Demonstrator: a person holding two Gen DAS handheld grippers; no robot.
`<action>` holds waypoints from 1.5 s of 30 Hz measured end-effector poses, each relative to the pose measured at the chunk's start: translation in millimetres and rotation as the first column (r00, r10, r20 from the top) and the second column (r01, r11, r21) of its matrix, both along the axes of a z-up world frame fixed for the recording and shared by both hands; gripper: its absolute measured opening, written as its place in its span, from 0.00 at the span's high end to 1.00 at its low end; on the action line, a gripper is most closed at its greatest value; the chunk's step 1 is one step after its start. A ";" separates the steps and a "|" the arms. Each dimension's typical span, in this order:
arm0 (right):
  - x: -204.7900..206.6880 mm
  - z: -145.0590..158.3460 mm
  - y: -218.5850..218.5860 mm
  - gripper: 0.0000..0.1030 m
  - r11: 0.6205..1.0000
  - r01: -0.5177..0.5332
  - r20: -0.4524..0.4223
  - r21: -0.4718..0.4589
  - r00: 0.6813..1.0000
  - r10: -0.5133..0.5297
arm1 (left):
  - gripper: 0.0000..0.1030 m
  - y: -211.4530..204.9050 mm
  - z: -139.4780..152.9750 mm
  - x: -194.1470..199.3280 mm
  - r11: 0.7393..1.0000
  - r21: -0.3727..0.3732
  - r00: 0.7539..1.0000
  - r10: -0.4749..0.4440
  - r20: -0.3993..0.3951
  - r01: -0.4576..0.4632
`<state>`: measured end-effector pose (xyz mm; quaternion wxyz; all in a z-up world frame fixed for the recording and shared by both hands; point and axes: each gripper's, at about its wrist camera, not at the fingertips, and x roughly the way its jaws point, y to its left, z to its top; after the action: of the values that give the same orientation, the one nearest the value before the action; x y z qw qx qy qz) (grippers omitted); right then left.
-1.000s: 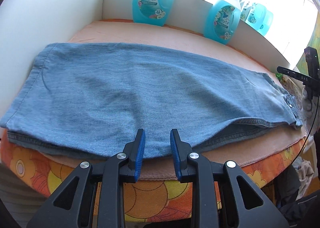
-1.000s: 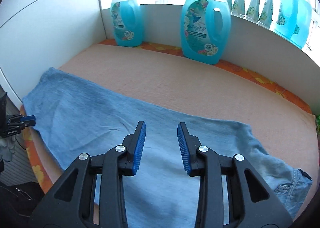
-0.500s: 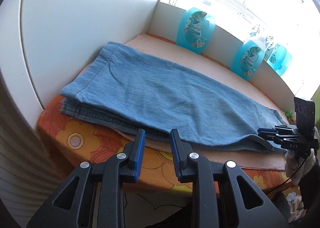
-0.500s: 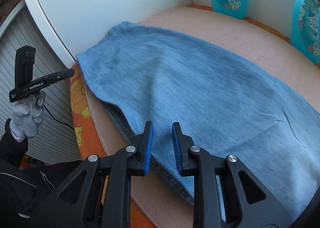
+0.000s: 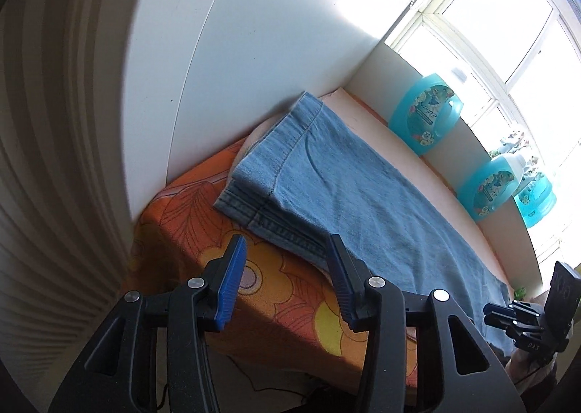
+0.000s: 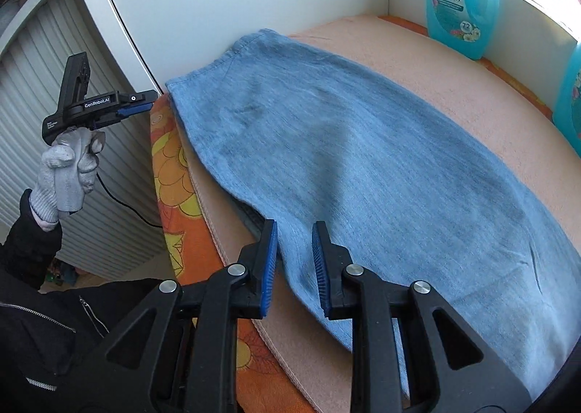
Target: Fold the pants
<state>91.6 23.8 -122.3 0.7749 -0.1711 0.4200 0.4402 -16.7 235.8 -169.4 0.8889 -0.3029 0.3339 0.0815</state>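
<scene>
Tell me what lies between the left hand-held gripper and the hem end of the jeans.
Only the orange floral cover separates the left hand-held gripper from the jeans, seen in the left wrist view.

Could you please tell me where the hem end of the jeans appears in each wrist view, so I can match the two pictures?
Left wrist: hem end left of centre, above the left gripper.
Right wrist: hem end upper left, by the white wall.
Shared landmark: the turquoise detergent bottle nearest the corner.

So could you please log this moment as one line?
jeans: folded lengthwise, flat | left tool: open, opening, empty, near hem | right tool: open, empty, over near edge
</scene>
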 end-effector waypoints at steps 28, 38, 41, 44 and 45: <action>-8.5 -51.6 237.5 0.74 0.912 -0.394 0.044 -0.118 0.915 0.401 | 0.49 31.3 -3.4 5.3 0.997 -0.066 0.998 0.047 -0.029 -0.049; 39.5 -53.4 218.1 0.88 0.956 -0.283 -0.180 0.080 0.939 0.293 | 0.43 25.4 -9.1 15.0 0.994 -0.098 0.998 0.042 -0.036 -0.045; 52.8 -56.4 207.9 0.88 0.961 -0.243 -0.243 0.135 0.932 0.270 | 0.43 21.7 -7.8 20.5 0.993 -0.114 0.999 0.029 -0.024 -0.031; 58.3 -57.9 204.4 0.88 0.961 -0.231 -0.253 0.152 0.931 0.263 | 0.43 18.3 -7.6 25.5 0.991 -0.128 1.000 0.022 -0.016 -0.024; 58.5 -58.0 204.3 0.88 0.961 -0.232 -0.251 0.150 0.931 0.264 | 0.43 17.4 -7.8 27.8 0.991 -0.131 1.000 0.020 -0.016 -0.022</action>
<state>150.1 228.2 -180.3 0.6576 -0.1154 0.4695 0.5778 11.0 253.2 -177.2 0.8637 -0.3635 0.3418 0.0709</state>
